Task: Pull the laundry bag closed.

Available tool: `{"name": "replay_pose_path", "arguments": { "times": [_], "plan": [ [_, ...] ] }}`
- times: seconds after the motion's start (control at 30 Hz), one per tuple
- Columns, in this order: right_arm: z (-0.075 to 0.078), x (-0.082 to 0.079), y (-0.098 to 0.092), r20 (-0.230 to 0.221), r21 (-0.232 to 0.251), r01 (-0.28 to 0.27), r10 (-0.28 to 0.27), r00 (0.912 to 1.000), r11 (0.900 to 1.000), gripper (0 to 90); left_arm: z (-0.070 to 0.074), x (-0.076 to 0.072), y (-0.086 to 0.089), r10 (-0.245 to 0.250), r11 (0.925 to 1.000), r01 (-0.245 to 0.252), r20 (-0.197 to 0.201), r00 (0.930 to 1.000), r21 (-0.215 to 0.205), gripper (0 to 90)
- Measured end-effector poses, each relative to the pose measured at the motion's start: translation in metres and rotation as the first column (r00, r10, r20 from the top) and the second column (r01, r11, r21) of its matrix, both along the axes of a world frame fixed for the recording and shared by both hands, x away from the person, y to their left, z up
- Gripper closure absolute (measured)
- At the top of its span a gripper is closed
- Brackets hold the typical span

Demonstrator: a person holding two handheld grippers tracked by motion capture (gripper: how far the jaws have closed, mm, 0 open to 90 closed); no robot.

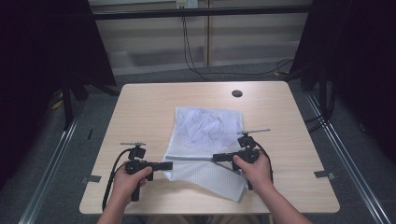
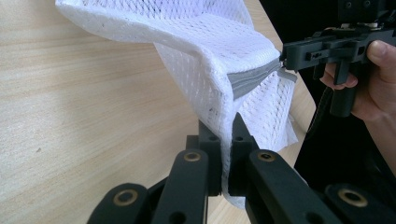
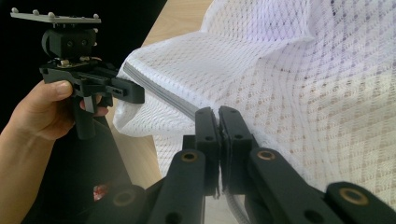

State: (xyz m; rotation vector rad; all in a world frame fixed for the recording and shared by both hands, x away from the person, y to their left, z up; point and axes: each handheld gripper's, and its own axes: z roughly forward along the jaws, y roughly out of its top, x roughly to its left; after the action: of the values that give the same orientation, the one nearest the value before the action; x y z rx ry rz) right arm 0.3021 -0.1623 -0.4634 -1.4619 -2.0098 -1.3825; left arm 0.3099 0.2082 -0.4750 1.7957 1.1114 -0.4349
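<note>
A white mesh bag (image 1: pixel 205 130) with a grey zipper (image 2: pixel 252 79) lies on the middle of the wooden table (image 1: pixel 140 107). Its near part is lifted between the two grippers. My left gripper (image 1: pixel 168 165) is shut on the bag's left corner; in the left gripper view, mesh is pinched between its jaws (image 2: pixel 223 123). My right gripper (image 1: pixel 215 157) is shut on the bag at the zipper line, and its closed jaws (image 3: pixel 217 112) meet the grey strip (image 3: pixel 163 95). The two grippers point at each other, a short stretch of zipper between them.
A small dark round hole (image 1: pixel 237 93) sits near the table's far edge. Black cables (image 1: pixel 196 60) trail on the floor behind the table. Dark curtains stand on both sides. Bare tabletop lies left and right of the bag.
</note>
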Motion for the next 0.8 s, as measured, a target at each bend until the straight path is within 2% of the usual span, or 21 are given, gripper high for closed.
{"name": "replay_pose_path", "arguments": {
  "times": [0.37, 0.43, 0.57, 0.77, 0.8],
  "plan": [
    [0.0021, -0.0009, 0.0001, 0.0, -0.006, -0.002, 0.002, 1.0, 1.0, 87.0, 0.0001, -0.0005, 0.0014, 0.006, 0.9999, -0.007, -0.01, 0.9999, -0.009, 88.2],
    [0.0022, -0.001, -0.0019, -0.001, 0.001, 0.003, -0.003, 1.0, 1.0, 87.0, 0.0002, -0.0004, 0.0018, -0.003, 1.0, 0.003, 0.002, 1.0, -0.004, 88.2],
    [0.0024, -0.0011, -0.002, -0.001, 0.0, -0.001, 0.001, 1.0, 1.0, 87.0, 0.0001, -0.0014, 0.0008, 0.012, 0.9999, -0.012, -0.011, 0.9999, -0.012, 88.2],
    [0.0035, 0.0012, -0.0003, 0.006, -0.011, -0.006, 0.006, 1.0, 1.0, 87.0, 0.0001, -0.001, 0.0037, 0.003, 1.0, -0.003, 0.005, 1.0, -0.002, 88.2],
    [0.004, 0.0011, 0.0002, 0.005, -0.008, -0.004, 0.004, 1.0, 1.0, 87.0, 0.0003, -0.0015, 0.0032, 0.009, 0.9999, -0.01, -0.008, 0.9999, -0.009, 88.2]
  ]
}}
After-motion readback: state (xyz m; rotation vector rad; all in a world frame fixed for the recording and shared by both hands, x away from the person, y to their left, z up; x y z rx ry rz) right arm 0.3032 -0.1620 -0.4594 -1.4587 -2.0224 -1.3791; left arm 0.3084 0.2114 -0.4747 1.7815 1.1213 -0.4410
